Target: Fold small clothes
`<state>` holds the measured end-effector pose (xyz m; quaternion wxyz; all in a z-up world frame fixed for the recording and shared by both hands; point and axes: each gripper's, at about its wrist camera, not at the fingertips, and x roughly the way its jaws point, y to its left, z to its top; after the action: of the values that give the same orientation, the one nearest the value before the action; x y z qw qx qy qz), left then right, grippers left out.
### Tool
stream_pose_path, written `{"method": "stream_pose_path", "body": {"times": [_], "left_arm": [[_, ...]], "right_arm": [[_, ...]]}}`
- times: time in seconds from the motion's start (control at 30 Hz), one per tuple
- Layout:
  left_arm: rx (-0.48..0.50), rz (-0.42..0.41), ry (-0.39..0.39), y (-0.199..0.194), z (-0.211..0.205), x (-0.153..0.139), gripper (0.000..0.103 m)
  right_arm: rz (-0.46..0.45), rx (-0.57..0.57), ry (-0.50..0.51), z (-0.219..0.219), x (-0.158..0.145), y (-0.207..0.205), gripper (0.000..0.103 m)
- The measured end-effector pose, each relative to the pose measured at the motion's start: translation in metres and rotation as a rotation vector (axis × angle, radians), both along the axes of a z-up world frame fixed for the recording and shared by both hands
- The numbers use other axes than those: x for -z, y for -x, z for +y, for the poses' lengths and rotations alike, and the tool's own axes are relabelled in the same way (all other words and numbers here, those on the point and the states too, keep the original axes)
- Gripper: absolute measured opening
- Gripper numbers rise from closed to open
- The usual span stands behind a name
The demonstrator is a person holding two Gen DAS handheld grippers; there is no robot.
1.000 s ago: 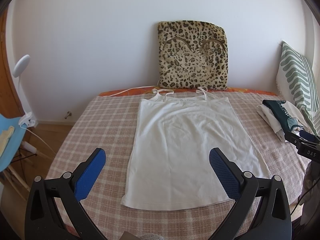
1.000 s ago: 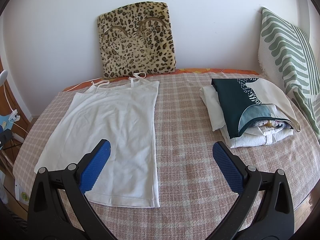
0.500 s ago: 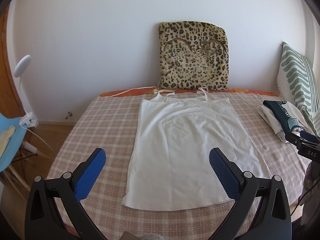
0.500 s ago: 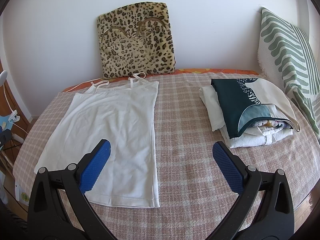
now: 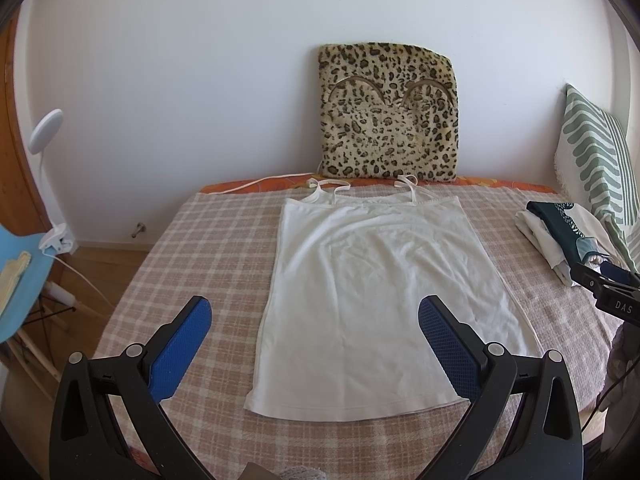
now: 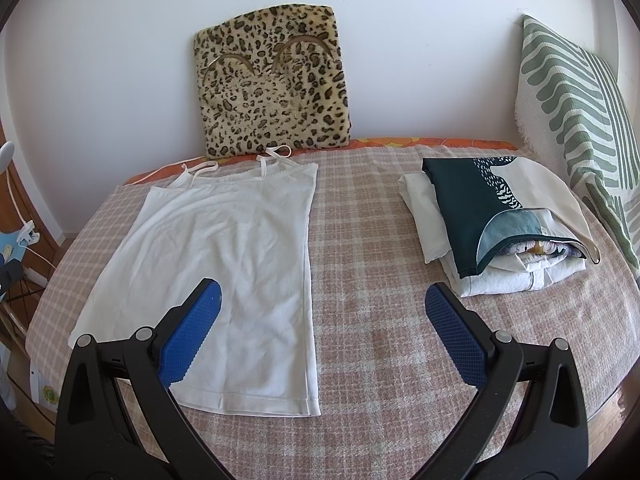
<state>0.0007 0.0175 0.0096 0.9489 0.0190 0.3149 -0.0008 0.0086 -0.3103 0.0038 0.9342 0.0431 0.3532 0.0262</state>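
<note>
A white strappy top [image 5: 372,288] [image 6: 224,276] lies spread flat on the pink checked bed cover [image 5: 208,264] [image 6: 368,280], straps towards the wall. My left gripper [image 5: 314,320] hovers open above the top's lower half, holding nothing. My right gripper [image 6: 320,312] is open over the top's right edge and the bare cover beside it. A stack of folded clothes [image 6: 496,232] [image 5: 560,240] sits to the right of the top. The tip of the right gripper [image 5: 604,292] shows at the right edge of the left wrist view.
A leopard-print cushion [image 5: 388,112] [image 6: 272,80] leans on the wall behind the top. A green striped pillow [image 6: 576,112] [image 5: 596,160] stands at the right. Left of the bed are a blue chair [image 5: 16,276] and a clip lamp [image 5: 46,132].
Both views have barely shifted; the top, the stack and both open grippers stay where they were.
</note>
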Motion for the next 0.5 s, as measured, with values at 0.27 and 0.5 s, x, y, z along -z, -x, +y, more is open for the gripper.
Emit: {"method": "stream_pose_path", "body": {"times": [0.27, 0.5], "left_arm": [[0.0, 0.0, -0.001, 0.0001, 0.0005, 0.0, 0.103], [-0.005, 0.003, 0.001, -0.0003, 0.0061, 0.0006, 0.103]], "right_arm": [[0.0, 0.0, 0.0, 0.0012, -0.0005, -0.0002, 0.103], [0.001, -0.003, -0.002, 0.0023, 0.0006, -0.001, 0.103]]}}
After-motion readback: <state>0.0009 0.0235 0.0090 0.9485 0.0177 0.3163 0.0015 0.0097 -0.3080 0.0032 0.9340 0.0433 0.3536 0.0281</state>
